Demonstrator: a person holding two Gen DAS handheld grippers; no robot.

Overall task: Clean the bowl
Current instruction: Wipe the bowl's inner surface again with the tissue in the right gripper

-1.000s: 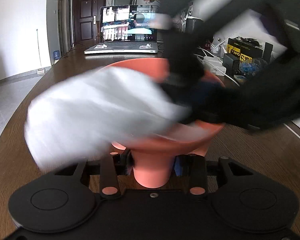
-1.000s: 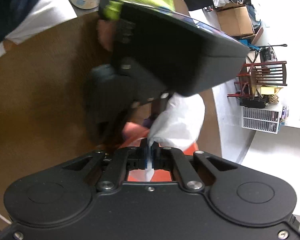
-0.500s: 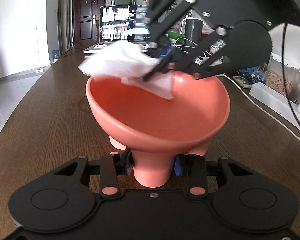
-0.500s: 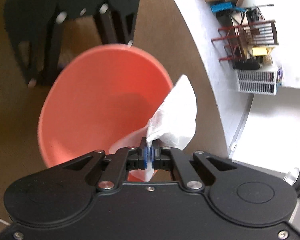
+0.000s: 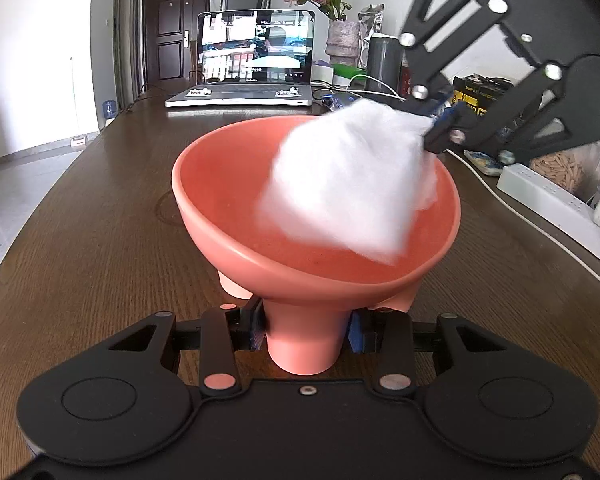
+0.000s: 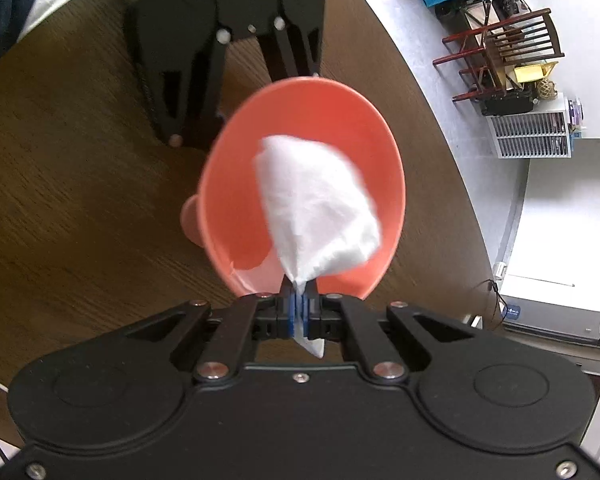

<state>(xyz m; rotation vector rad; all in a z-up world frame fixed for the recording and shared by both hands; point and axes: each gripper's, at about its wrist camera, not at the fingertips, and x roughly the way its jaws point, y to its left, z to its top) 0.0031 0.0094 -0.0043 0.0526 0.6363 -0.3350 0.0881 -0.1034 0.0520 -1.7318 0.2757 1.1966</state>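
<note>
- Left gripper (image 5: 305,334): jaws partly closed, clamped on one cylindrical foot of the salmon-pink bowl (image 5: 228,200); a blue pad presses each side of the foot.
- Bowl position: directly ahead of the left gripper at 12 o'clock, over the wooden table (image 5: 88,248). The other feet show under the bowl; contact with the table cannot be confirmed.
- Right gripper (image 6: 299,311): jaws almost fully closed, pinching a white tissue (image 6: 320,216) between the blue pads; a short tail of tissue protrudes behind the pads.
- Tissue position: fanned out from the right gripper into the bowl interior, lying against the wall at about 2 o'clock in the left wrist view; its edges are motion-blurred.
- Right gripper approach: enters the left wrist view from 2 o'clock, above the bowl rim.
- Surroundings: an open laptop (image 5: 252,68) at 12 o'clock beyond the bowl, a flower vase (image 5: 342,38) at 1 o'clock, a white power strip (image 5: 556,196) at 3 o'clock.
</note>
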